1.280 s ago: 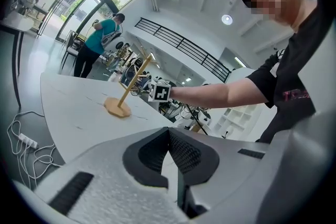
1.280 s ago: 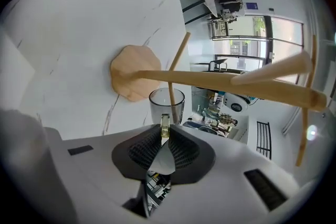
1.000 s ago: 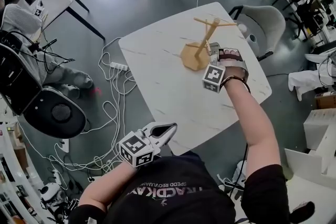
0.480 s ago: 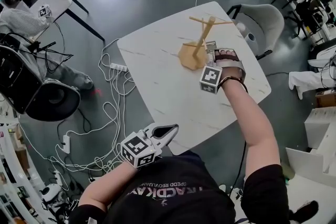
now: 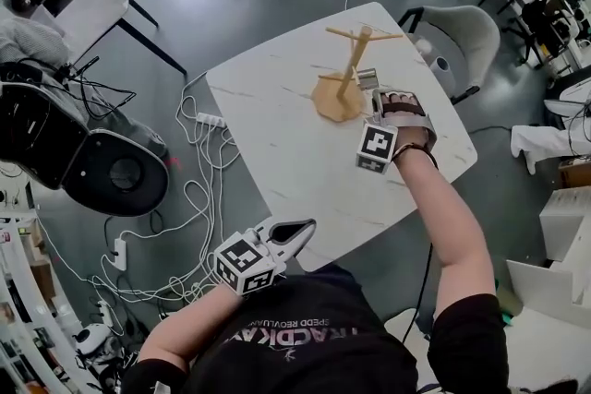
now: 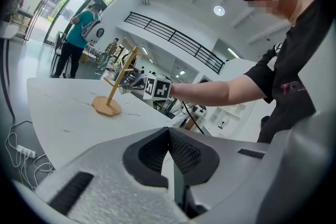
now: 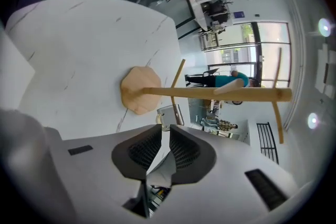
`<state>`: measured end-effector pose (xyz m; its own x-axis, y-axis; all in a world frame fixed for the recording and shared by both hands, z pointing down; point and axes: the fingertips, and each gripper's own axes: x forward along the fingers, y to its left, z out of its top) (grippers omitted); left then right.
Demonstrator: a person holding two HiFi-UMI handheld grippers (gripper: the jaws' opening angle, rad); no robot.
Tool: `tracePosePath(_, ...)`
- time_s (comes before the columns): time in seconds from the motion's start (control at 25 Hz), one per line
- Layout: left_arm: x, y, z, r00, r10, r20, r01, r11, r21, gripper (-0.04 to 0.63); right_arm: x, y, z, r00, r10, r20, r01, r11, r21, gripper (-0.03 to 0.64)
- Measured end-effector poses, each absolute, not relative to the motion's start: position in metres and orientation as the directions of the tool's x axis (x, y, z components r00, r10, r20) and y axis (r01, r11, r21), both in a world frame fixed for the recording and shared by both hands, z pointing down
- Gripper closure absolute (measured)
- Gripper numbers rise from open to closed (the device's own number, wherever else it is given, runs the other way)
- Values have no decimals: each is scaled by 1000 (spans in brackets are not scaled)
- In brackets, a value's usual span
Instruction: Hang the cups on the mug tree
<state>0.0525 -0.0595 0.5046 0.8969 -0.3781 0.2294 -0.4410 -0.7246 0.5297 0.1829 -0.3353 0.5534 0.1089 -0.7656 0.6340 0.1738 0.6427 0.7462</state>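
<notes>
White marble-look desk [image 5: 277,143] with rounded corners, on a grey glossy floor [image 5: 185,23]. White cables [image 5: 199,189] and a power strip [image 5: 211,118] lie on the floor, and a grey shell chair [image 5: 457,37] stands at the far-right edge. It is an open hall with big windows.

Mug tree [image 5: 349,69] is on the far-right part of the desk. It is pale wood with a flat many-sided base, a thin trunk standing upright, and pegs slanting up and out.

Small greyish cup [image 5: 367,78] with a handle sits low beside the trunk, at the end of a low peg.

Right tool [image 5: 373,91] points at the tree with its ribbed dark pads a narrow slit apart. The cup is right at its tips, and I cannot tell if it is pinched.

Left tool [image 5: 300,229] is clenched on nothing, off the near desk edge.
</notes>
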Motion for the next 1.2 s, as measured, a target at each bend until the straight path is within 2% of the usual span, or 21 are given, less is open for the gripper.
tracePosePath(0.08,56,-58,505,897,-375,233,-440,-727,526,598,180,-325,544,27,-773,634,68,635,770,572)
tracePosePath(0.2,60,-59,503,899,-369,237,-438,-733,521,598,170,-301,521,-175,-734,656,-230,679,698,580)
tracePosePath(0.28,63,-58,503,901,-363,237,-433,-736,520,598,161,-279,501,-352,-693,629,-449,714,537,598)
tracePosePath(0.4,71,-55,501,905,-351,239,-424,-741,520,598,149,-242,477,-599,-628,497,-688,721,82,604)
tracePosePath(0.48,78,-53,500,910,-339,239,-415,-746,521,598,147,-219,466,-698,-612,371,-708,668,-231,604)
tracePosePath(0.56,86,-50,500,916,-323,239,-402,-753,521,598,146,-196,464,-730,-615,299,-681,619,-390,604)
tracePosePath(0.96,115,-34,498,929,-281,239,-367,-776,514,598,147,-91,467,-742,-638,208,-621,535,-573,604)
tracePosePath(1.2,115,-32,492,931,-297,212,-365,-776,514,598,138,-50,479,-741,-633,223,-610,496,-618,604)
